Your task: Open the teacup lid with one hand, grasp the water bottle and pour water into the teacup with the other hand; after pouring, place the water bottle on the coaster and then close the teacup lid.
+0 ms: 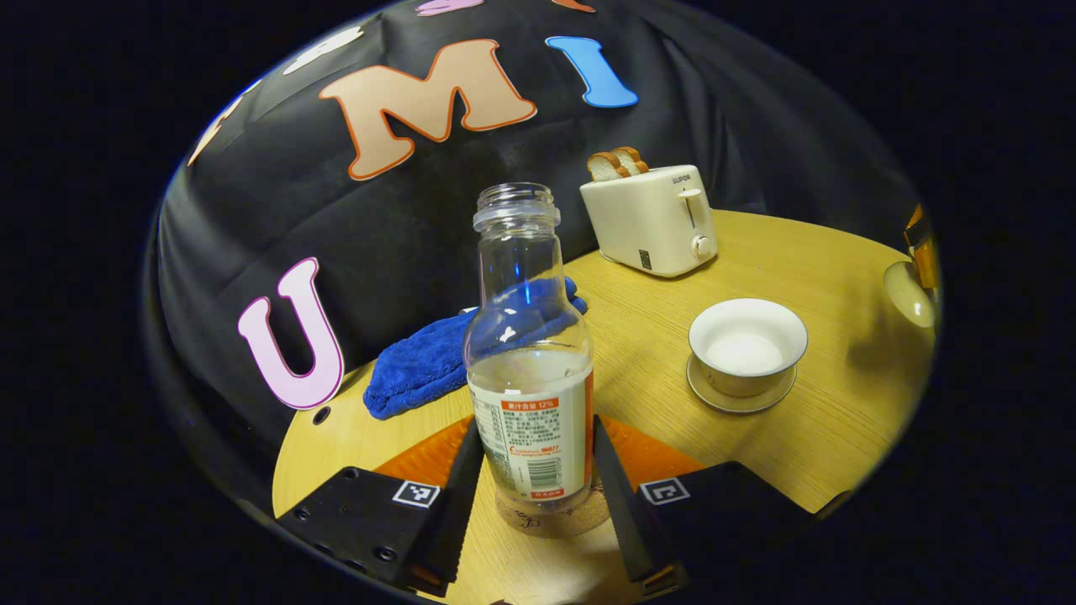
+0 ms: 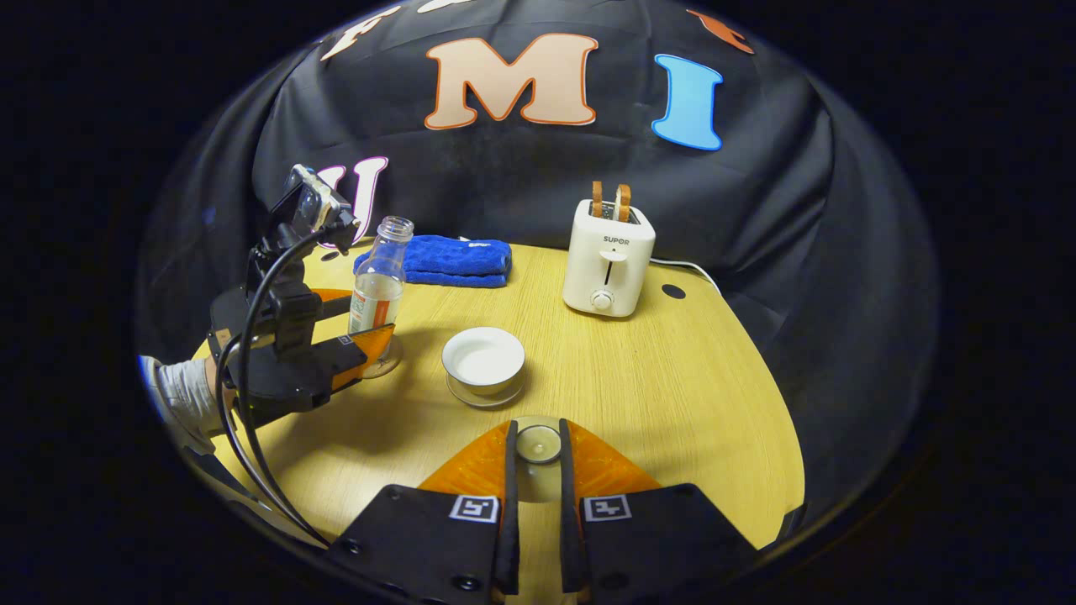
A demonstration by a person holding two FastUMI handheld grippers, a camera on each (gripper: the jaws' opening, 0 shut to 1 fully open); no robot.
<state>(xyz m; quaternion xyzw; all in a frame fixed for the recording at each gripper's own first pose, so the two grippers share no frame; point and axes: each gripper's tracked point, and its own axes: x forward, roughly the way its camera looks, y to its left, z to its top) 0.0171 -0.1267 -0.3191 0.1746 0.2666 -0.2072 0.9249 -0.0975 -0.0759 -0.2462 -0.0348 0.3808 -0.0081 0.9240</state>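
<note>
In the left gripper view, the left claw (image 1: 538, 496) stands open, its fingers either side of the uncapped water bottle (image 1: 530, 370) but not pressing it; the bottle stands upright on the coaster (image 1: 551, 519). Ahead to the right sits the open teacup (image 1: 746, 344) on the worktop (image 1: 841, 403).

In the right gripper view, the right claw (image 2: 535, 445) is closed on the teacup lid (image 2: 538, 443), with the teacup just ahead.

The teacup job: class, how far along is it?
Done: the teacup is open, and the bottle stands on the coaster. In hand: the right tongs hold the lid; the left tongs flank the bottle, apparently apart. Left: closing the teacup.
</note>
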